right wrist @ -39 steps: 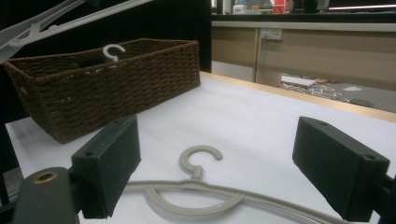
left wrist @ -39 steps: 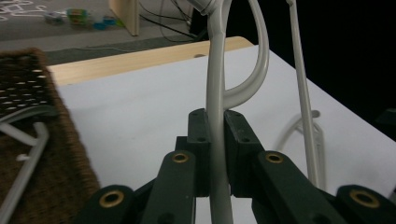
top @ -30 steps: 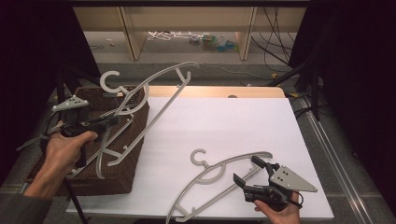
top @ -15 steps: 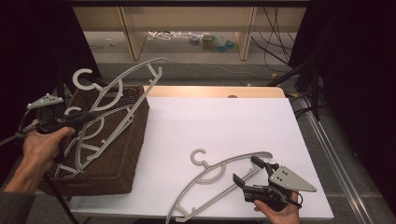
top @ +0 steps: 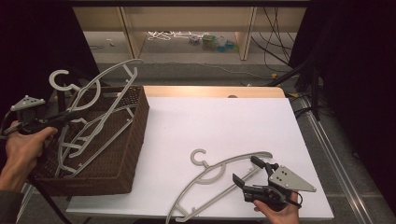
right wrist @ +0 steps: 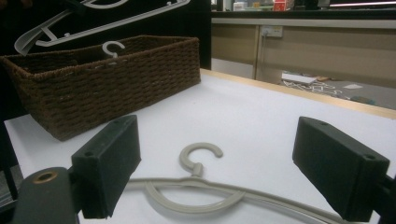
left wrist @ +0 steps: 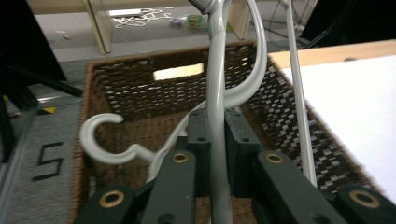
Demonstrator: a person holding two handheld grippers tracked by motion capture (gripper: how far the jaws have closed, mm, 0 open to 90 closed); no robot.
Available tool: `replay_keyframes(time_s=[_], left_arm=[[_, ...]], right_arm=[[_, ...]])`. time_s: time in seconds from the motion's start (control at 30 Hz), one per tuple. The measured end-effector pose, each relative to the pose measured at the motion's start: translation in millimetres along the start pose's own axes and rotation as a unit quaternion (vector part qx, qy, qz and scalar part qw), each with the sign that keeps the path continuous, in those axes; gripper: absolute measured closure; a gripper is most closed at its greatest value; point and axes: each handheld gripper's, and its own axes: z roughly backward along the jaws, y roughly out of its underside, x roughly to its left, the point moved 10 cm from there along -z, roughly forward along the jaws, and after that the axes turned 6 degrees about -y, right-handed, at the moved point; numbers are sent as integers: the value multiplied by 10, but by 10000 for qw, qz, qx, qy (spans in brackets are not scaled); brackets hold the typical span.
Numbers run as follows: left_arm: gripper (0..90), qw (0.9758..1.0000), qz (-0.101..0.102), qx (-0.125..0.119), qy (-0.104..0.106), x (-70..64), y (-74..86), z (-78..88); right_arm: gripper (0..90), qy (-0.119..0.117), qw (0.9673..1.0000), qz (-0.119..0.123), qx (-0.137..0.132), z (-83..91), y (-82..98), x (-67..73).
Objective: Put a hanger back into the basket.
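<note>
Left tongs point(top: 70, 116) carried hanger point(top: 100, 88) leftward over basket point(top: 126, 154).

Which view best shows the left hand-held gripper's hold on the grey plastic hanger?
Left gripper view: the grey plastic hanger sits clamped between its black jaws. The high view shows the left hand-held gripper small, above the brown wicker basket; the right gripper view catches the hanger's far end.

Table sheet point(top: 224, 126): white, flat, covering the wooden tabletop.
Shelf unit point(top: 187, 28): at 12 o'clock, beyond the table.
Floor clutter point(top: 210, 41): small items under the shelf.
</note>
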Motion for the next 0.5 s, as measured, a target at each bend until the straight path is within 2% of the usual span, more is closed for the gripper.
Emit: replay_keyframes(time_s=[0.07,0.23,0.33,0.5], left_arm=[[819,10000,-27,-13,-75,70,21,-9],[819,9998,-17,-30,-183,217,65,-28],[819,9996,-167,11,-218,257,117,-35],[819,9994,-286,39,-209,294,217,-45]], right_arm=[[160,12,10000,-7,61,7,7,-2],[160,4,10000,-3,3,-3,1,1],[160,-10,10000,-15,32,-3,7,4],[160,-5,10000,-19,22,-5,7,4]])
